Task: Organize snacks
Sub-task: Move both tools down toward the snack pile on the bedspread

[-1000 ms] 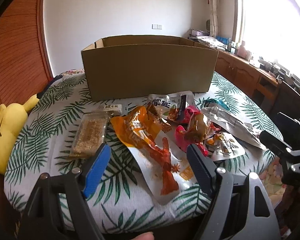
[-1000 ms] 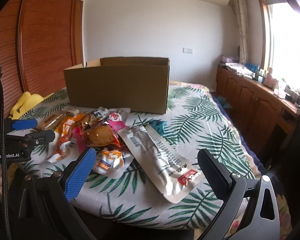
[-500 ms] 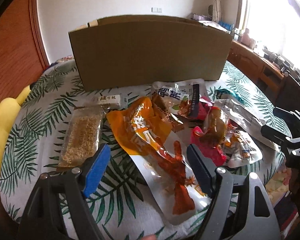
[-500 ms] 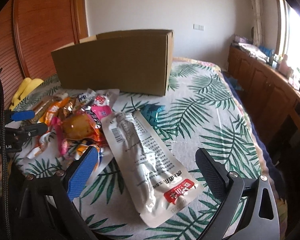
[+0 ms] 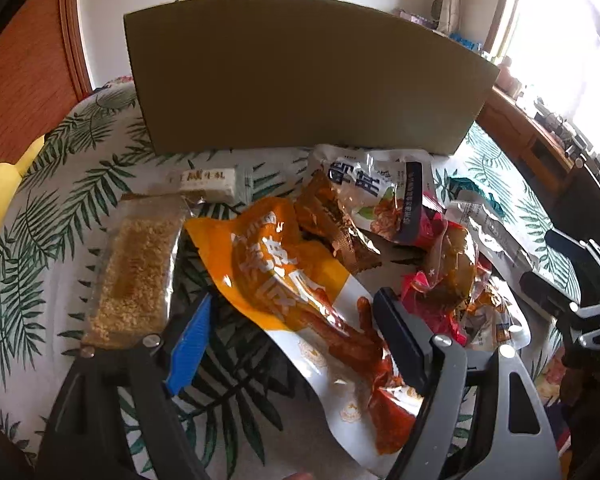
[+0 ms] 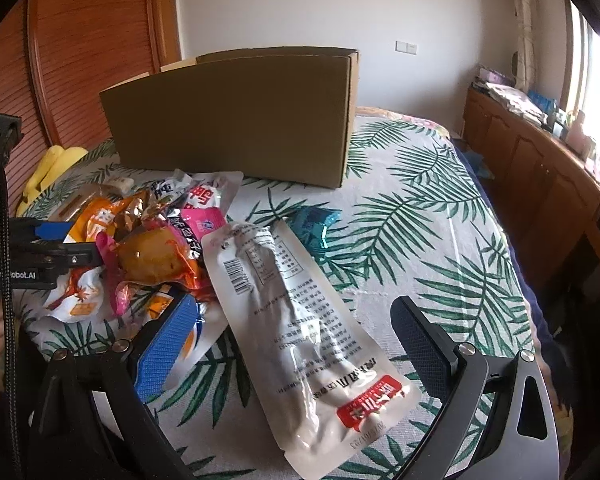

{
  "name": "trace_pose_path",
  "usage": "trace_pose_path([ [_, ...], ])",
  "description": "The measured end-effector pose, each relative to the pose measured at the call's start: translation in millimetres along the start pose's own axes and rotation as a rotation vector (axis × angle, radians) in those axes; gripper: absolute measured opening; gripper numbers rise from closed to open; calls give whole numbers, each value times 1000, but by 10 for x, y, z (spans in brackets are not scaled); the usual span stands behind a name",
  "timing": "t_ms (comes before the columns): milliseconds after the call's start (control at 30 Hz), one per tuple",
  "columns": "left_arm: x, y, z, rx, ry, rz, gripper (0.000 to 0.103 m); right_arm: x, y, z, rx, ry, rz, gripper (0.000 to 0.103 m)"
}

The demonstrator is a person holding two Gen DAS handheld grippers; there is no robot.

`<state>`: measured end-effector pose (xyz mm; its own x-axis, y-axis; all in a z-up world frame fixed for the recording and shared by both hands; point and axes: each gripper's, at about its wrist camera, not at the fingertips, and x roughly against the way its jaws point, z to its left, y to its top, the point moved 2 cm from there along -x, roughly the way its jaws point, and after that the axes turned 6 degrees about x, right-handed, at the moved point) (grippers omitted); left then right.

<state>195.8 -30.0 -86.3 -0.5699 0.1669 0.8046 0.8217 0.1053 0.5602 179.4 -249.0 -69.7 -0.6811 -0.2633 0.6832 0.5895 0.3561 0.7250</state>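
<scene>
The left tongs (image 5: 292, 332) are spread wide over the orange bag (image 5: 284, 276). The right tongs (image 6: 296, 340) are spread wide over the long white bag (image 6: 296, 316). Both bags lie flat on the near side of the leafy cloth (image 6: 420, 216), with the brown box (image 6: 236, 116) far behind. I think the bags are light, soft and slippery, so pinch a flat edge.

One cardboard box (image 6: 236, 116), about nine snack packets (image 5: 288, 280), and one yellow plush toy (image 6: 46, 168).
</scene>
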Motion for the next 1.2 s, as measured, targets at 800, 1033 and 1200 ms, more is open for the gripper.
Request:
trace_pose_path([
  [800,49,56,258,-13,-97,76,71,-100,-79,-62,43,-11,59,100],
  [1033,20,148,209,-12,-84,71,62,-179,-32,-80,75,-11,80,100],
  [1200,-44,208,162,-24,-60,60,61,-254,33,-122,97,17,113,100],
])
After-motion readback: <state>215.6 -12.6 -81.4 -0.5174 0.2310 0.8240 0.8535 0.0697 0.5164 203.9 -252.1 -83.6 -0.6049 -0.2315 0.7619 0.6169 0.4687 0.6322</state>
